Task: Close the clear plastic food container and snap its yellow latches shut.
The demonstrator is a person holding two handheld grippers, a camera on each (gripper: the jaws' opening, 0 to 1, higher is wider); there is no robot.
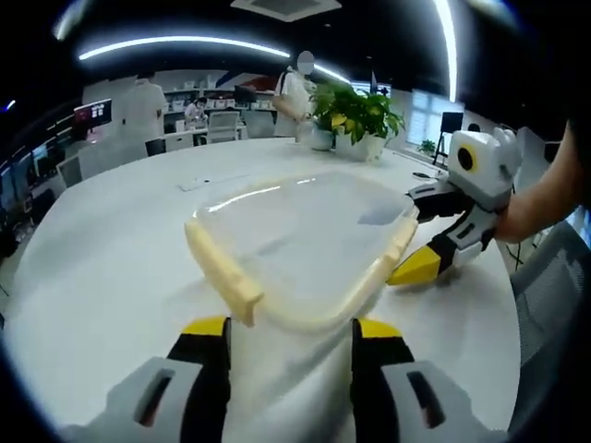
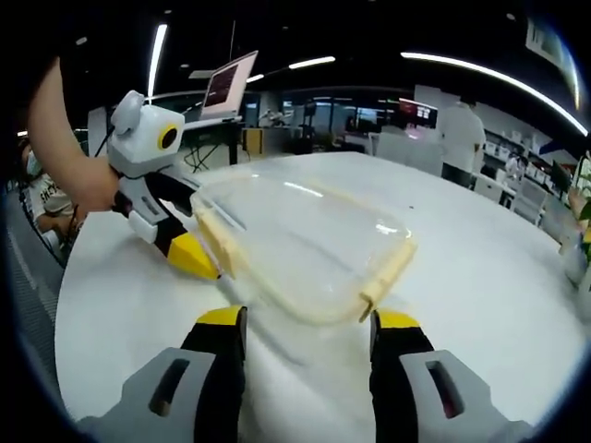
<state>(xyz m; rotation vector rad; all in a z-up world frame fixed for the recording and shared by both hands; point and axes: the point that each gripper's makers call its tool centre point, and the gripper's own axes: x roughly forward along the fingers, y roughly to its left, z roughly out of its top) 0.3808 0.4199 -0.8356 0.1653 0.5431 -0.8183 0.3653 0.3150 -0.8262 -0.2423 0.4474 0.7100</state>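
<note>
Sitting on the round white desk (image 1: 111, 277) is the clear plastic food container (image 1: 305, 235), with its lid resting on top and pale yellow latches along its sides. In the left gripper view, one long latch (image 1: 224, 269) is running along the container's left side, and another latch (image 1: 399, 242) is lying on the right side. The left tool (image 1: 292, 334) is hovering just short of the container's near corner, its two yellow-tipped jaws spread apart with nothing between them.

Coming in from the right of that view, the right tool (image 1: 420, 266) is reaching toward the container's right latch, its yellow tip lying on the desk just beside the container, with a person's hand (image 1: 531, 208) holding it. Whether it is touching the latch cannot be told from here.

In the right gripper view, the right tool (image 2: 309, 325) is showing its own jaws spread wide and empty, just before the container (image 2: 305, 245). The left tool (image 2: 189, 254) is appearing at the left there, its yellow tip close against the latch (image 2: 214, 242) on that side, while the other latch (image 2: 390, 269) is lying near the right jaw.

Standing at the far edge of the desk is a potted green plant (image 1: 355, 115). People are standing among office desks and monitors in the background.
</note>
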